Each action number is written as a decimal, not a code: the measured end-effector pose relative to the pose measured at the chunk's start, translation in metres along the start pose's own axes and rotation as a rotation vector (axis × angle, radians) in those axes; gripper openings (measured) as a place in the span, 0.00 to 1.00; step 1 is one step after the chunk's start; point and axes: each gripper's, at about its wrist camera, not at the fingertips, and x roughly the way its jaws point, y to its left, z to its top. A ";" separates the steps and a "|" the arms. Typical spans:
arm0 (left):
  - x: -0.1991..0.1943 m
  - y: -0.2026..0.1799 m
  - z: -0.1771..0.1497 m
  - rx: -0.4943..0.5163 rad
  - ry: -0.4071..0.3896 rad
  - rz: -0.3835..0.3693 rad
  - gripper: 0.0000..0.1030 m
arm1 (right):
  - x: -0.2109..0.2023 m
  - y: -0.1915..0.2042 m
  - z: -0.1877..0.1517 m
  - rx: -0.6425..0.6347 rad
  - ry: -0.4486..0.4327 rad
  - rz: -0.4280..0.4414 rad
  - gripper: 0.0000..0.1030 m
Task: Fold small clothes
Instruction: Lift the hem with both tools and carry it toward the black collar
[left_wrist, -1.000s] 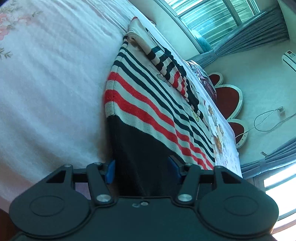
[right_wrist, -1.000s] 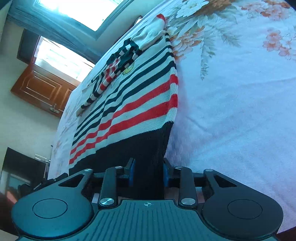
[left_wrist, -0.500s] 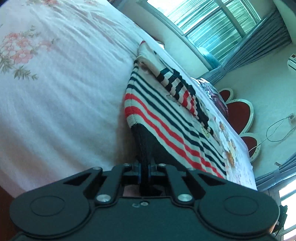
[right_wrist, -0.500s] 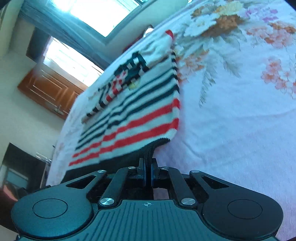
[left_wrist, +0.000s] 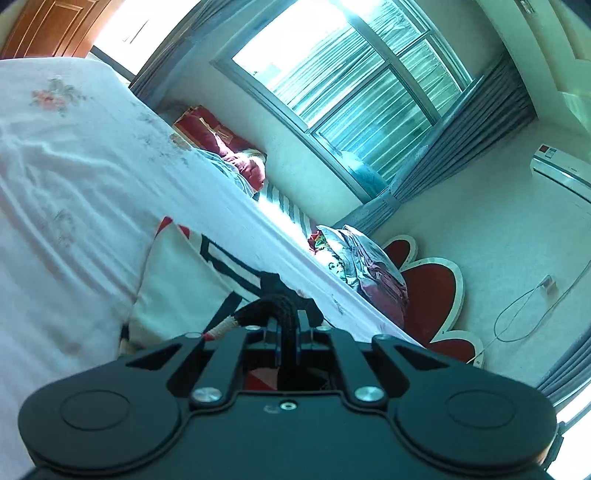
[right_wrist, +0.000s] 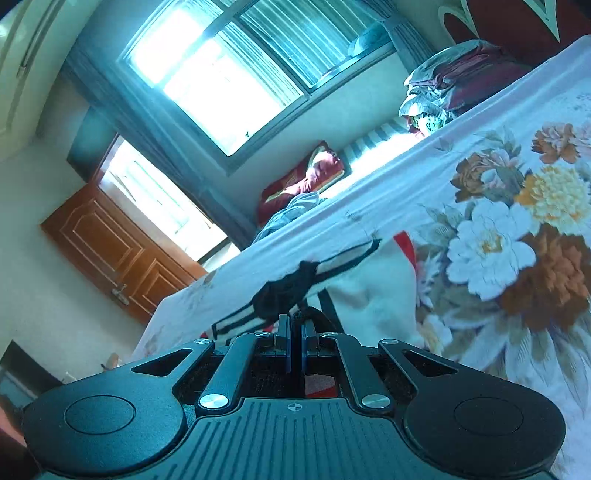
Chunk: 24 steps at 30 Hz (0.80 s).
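A small striped sweater, white with navy and red bands and a black hem, lies on the floral bedsheet (left_wrist: 74, 192). In the left wrist view its white upper part (left_wrist: 173, 291) lies flat ahead, and my left gripper (left_wrist: 287, 332) is shut on the black hem. In the right wrist view the white part (right_wrist: 369, 295) lies ahead, and my right gripper (right_wrist: 294, 339) is shut on the hem's other corner. Both hold the hem lifted over the sweater's upper part. The striped middle is mostly hidden under the grippers.
The bed's far edge runs diagonally ahead. Beyond it are red cushions (left_wrist: 221, 140), a pile of bedding (left_wrist: 362, 266) by the red headboard (left_wrist: 436, 295), a window with grey curtains (right_wrist: 221, 74) and a wooden door (right_wrist: 122, 254).
Both grippers closed on the black hem, then lifted it and carried it forward over the sweater toward the collar end. The striped body has dropped out of sight beneath them.
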 end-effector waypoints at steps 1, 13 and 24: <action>0.017 0.002 0.011 0.004 0.011 0.007 0.05 | 0.020 -0.003 0.015 0.009 0.005 -0.008 0.04; 0.185 0.066 0.048 -0.040 0.184 0.079 0.22 | 0.191 -0.079 0.067 0.129 0.133 -0.166 0.20; 0.199 0.037 0.050 0.295 0.247 0.170 0.54 | 0.207 -0.045 0.050 -0.305 0.178 -0.212 0.53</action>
